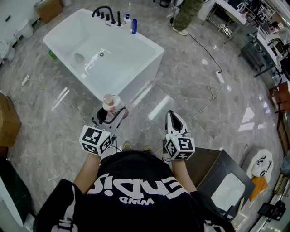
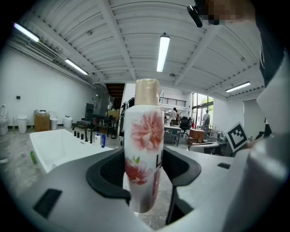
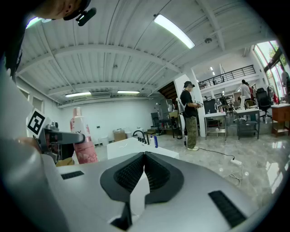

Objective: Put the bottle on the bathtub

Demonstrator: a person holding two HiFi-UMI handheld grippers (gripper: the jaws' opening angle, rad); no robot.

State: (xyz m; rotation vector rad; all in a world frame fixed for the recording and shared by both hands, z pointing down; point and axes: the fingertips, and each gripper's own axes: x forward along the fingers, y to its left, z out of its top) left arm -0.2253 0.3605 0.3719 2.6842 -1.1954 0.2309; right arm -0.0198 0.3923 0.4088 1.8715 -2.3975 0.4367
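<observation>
A white bottle (image 2: 144, 149) with pink flowers and a beige cap stands upright between the jaws of my left gripper (image 1: 110, 114), which is shut on it. From the head view the bottle (image 1: 109, 102) hangs in front of me, short of the white bathtub (image 1: 136, 63). The right gripper view shows the same bottle (image 3: 81, 142) at the left and the bathtub (image 3: 131, 146) farther ahead. My right gripper (image 1: 174, 118) is shut with nothing in it, level with the left one.
A black faucet (image 1: 103, 11) and small bottles, one of them blue (image 1: 134, 26), stand on the tub's far rim. A person (image 3: 190, 115) stands beyond the tub. A power strip (image 1: 219, 77) with cables lies on the marble floor. A cardboard box (image 1: 8, 120) sits at the left.
</observation>
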